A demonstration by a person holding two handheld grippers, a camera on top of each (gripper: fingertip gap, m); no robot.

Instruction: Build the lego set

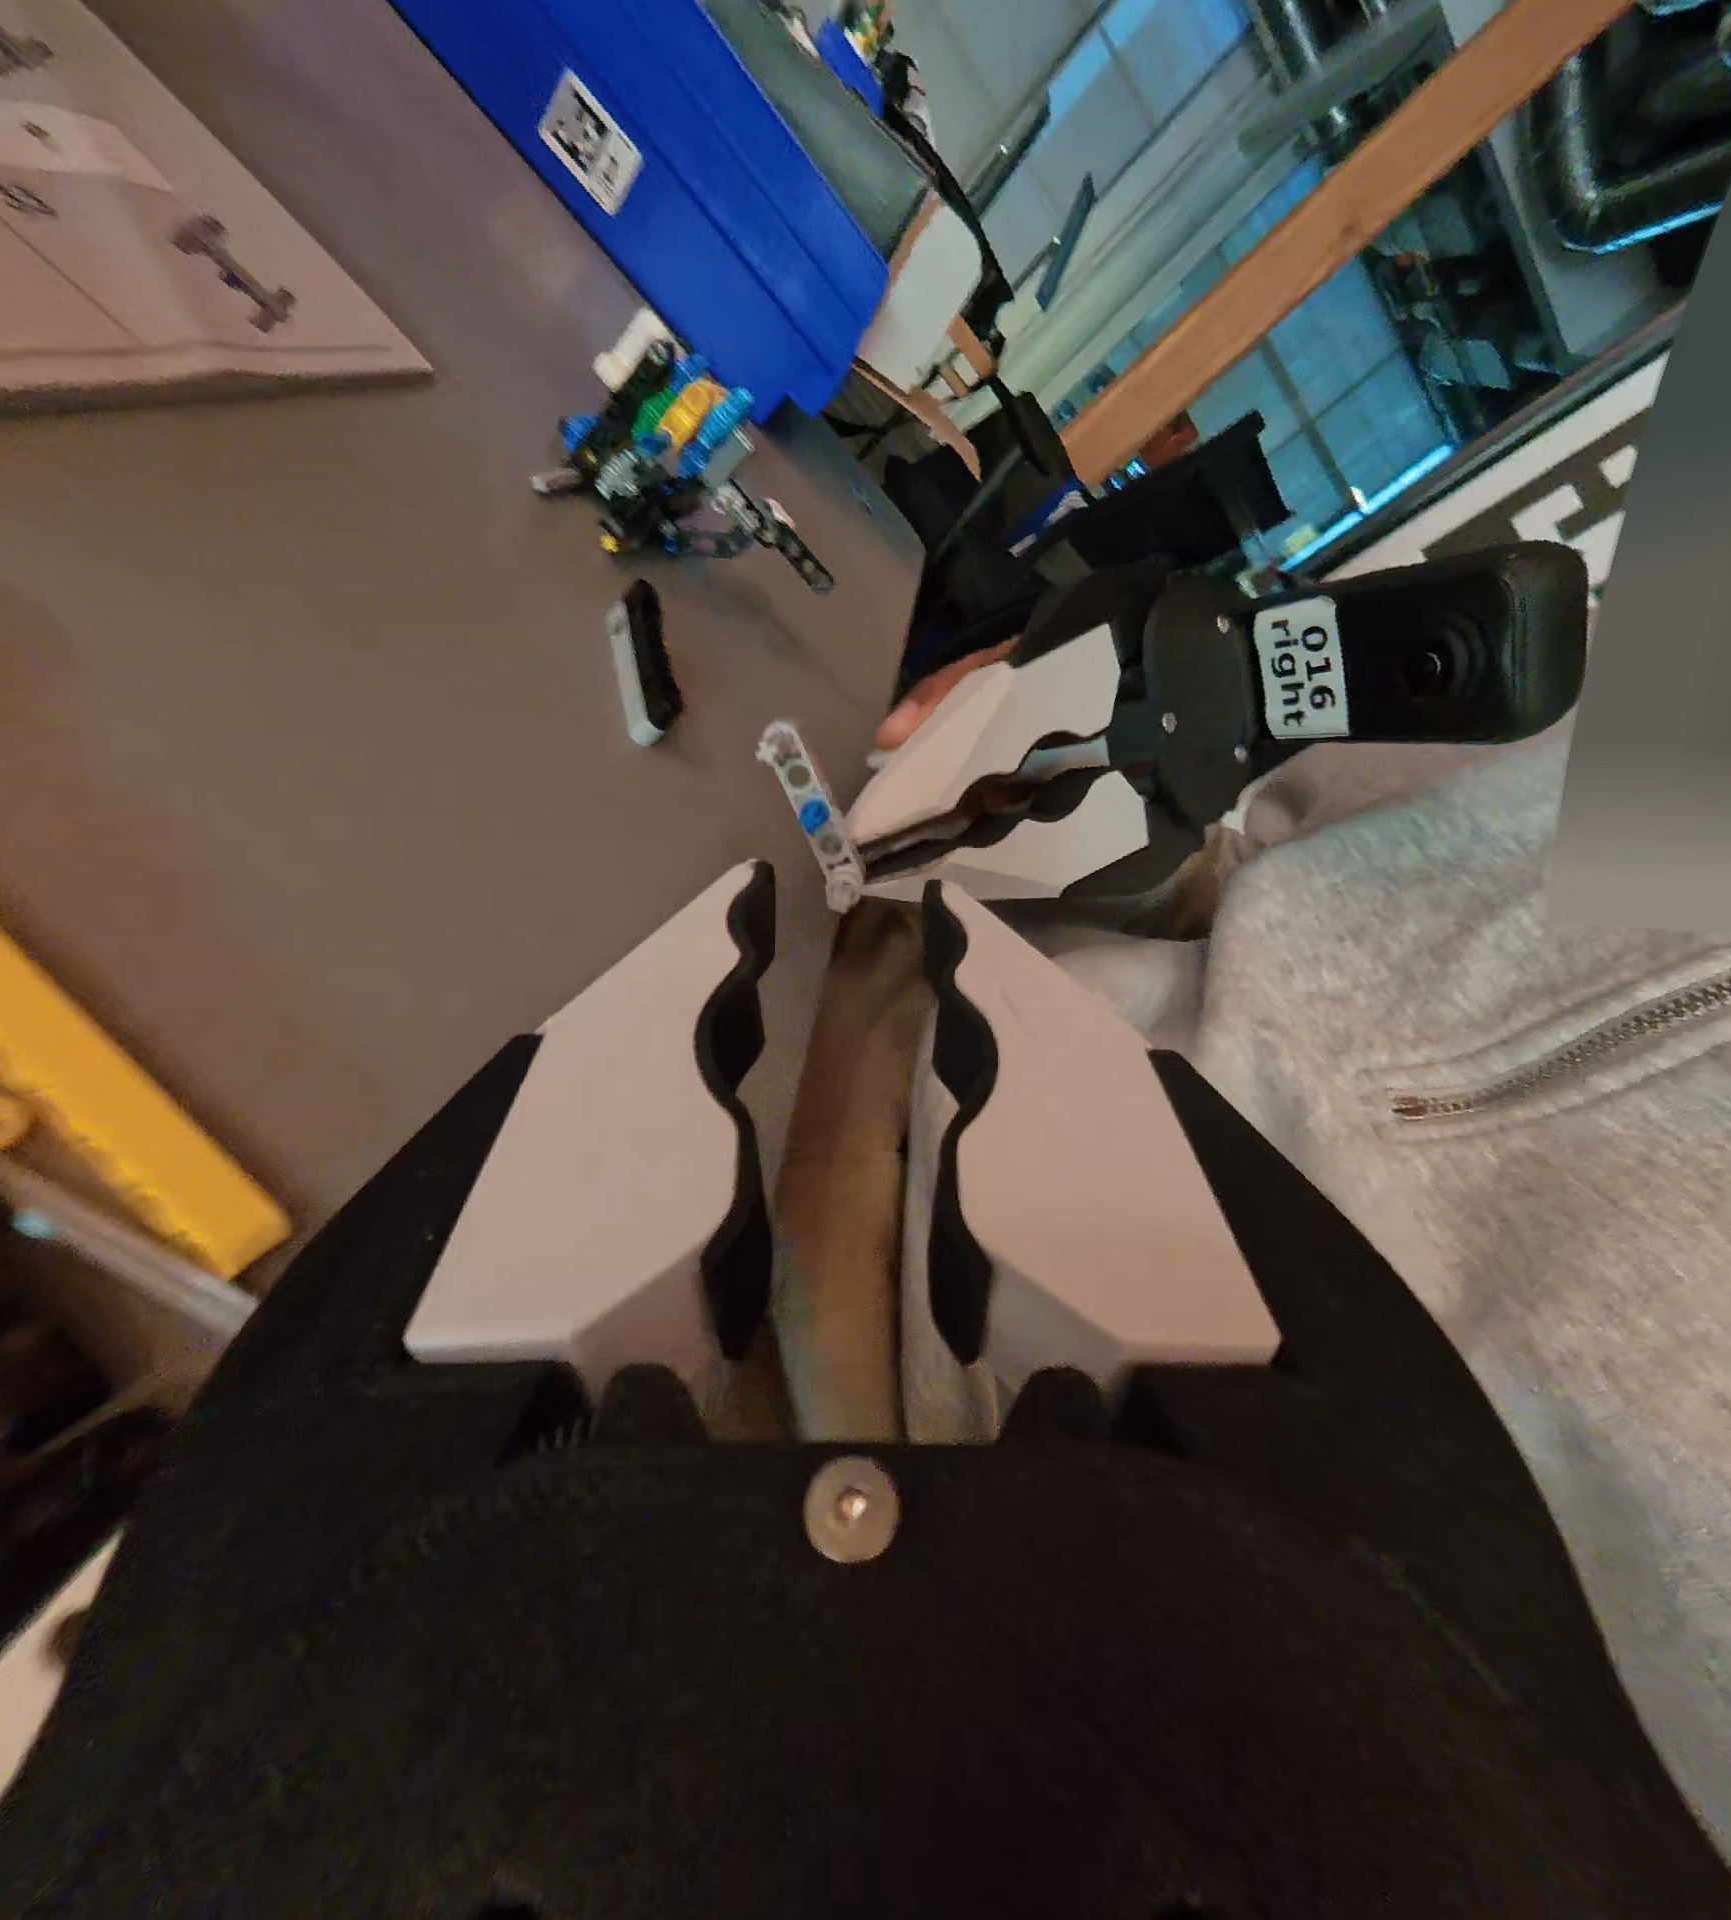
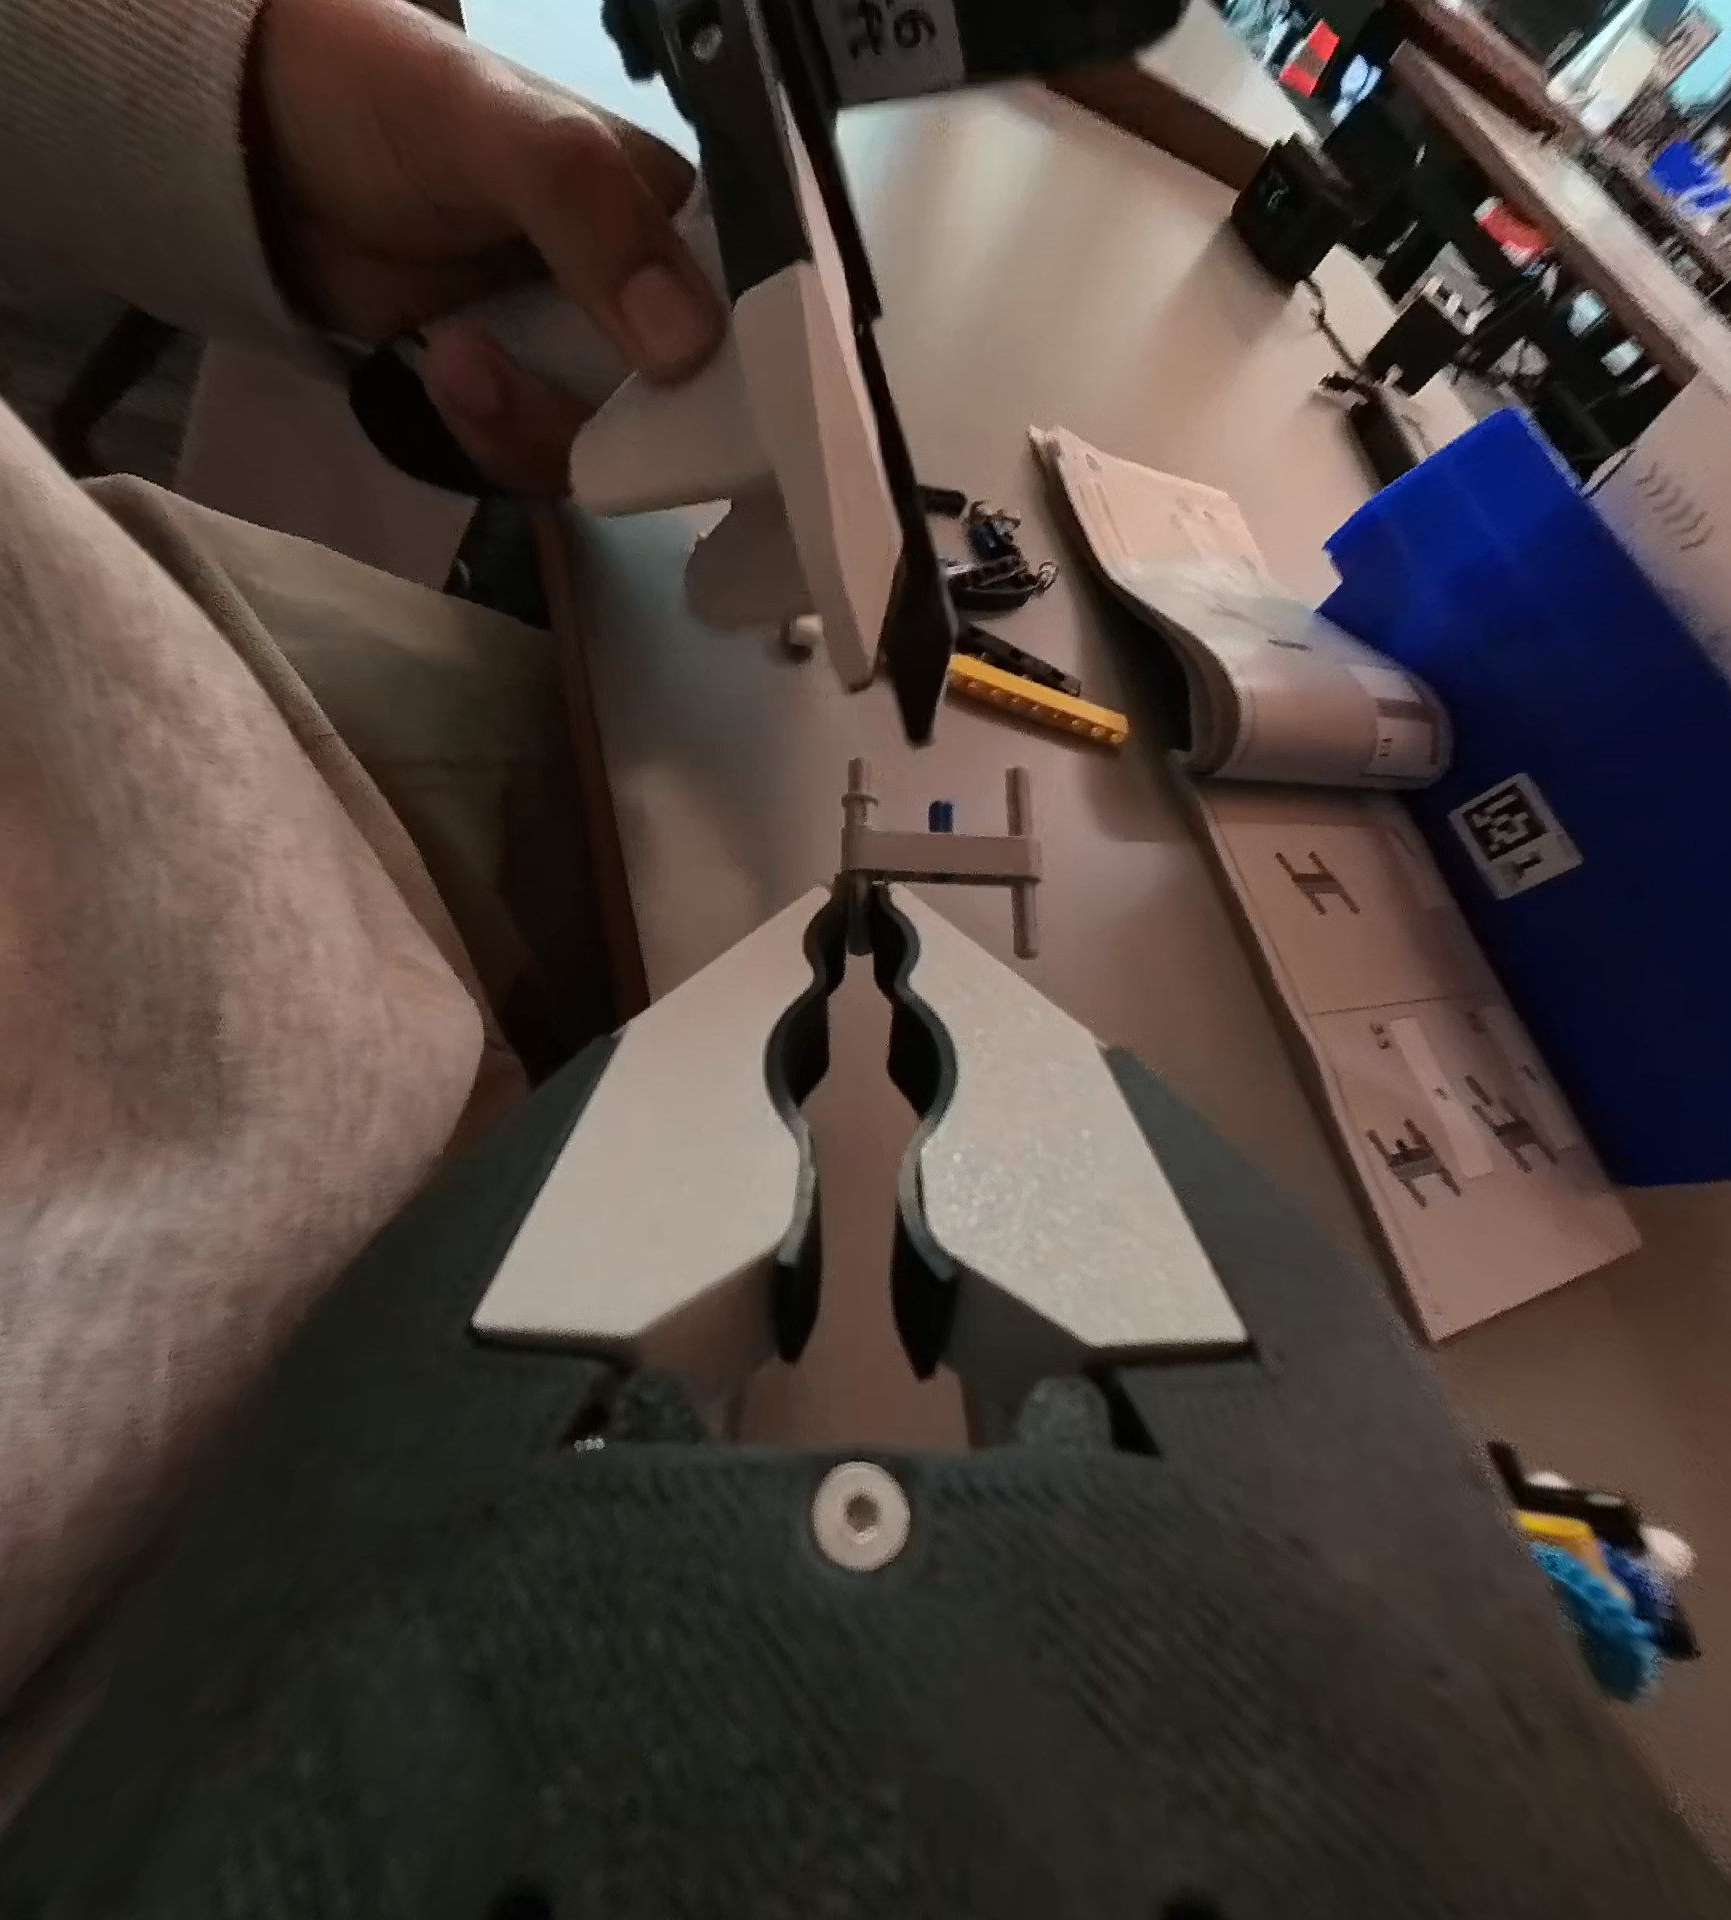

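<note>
My right gripper (image 2: pixel 856 906) is shut on a small grey beam assembly (image 2: pixel 934 844) with two grey axles and a blue pin, held above the table. In the left wrist view the assembly (image 1: pixel 811 816) stands upright at the right gripper's tips (image 1: pixel 866 850). My left gripper (image 1: pixel 845 891) is open and empty, its fingertips just below the beam's lower end, apart from it. In the right wrist view the left gripper (image 2: pixel 892 696) hangs just above the assembly. A partly built colourful model (image 1: pixel 653 447) sits farther back on the table.
A blue bin (image 1: pixel 695 177) (image 2: pixel 1619 779) stands behind the model. An open instruction booklet (image 2: pixel 1360 987) lies beside it. A yellow beam (image 2: pixel 1037 701), black loose pieces (image 2: pixel 996 566) and a black-and-white piece (image 1: pixel 645 660) lie on the table. The person's grey sweatshirt (image 1: pixel 1463 1247) is close by. Both grippers' tips are close together, under 4 cm apart. About 15 cm separates my right fingertips from the partly built colourful model (image 1: pixel 653 447).
</note>
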